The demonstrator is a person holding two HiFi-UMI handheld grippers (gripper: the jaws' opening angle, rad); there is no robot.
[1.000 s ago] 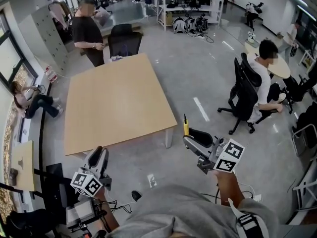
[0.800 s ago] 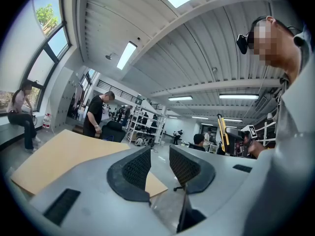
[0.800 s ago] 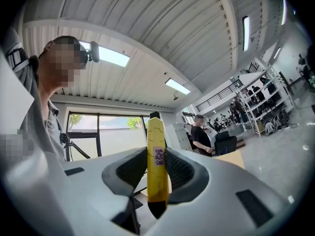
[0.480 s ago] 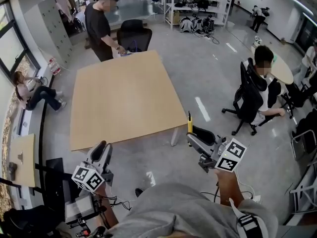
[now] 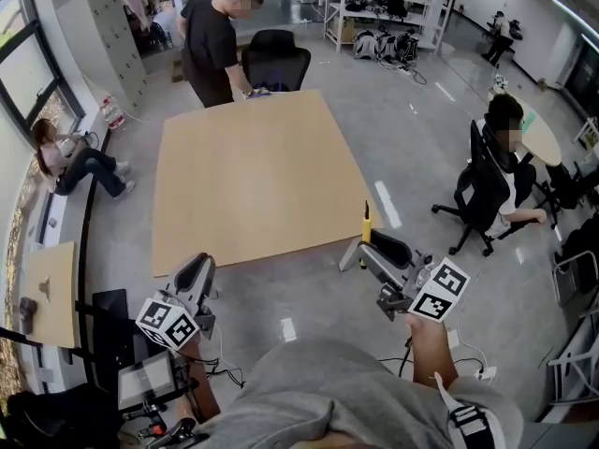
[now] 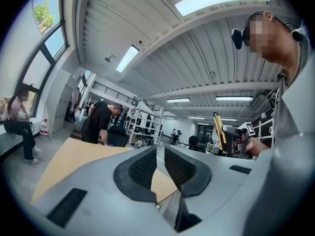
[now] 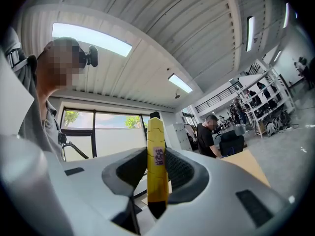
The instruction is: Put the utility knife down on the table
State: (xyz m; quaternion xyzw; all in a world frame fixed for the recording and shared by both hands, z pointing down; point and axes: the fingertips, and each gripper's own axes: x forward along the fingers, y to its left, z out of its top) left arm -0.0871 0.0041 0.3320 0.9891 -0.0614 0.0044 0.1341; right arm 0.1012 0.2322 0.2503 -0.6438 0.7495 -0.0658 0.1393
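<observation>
Where the utility knife sits: clamped in my right gripper, beside the table corner.
Axis: upright, black tip up.
My left gripper: empty, jaws just narrowed, apart.
Right gripper view only: knife's label.

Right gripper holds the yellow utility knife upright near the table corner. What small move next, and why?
Probably carry the right gripper forward over the table. Its fingers clamp the utility knife upright, and the head view shows it at the near corner, the gripper itself off the tabletop, so lowering here might miss.
</observation>
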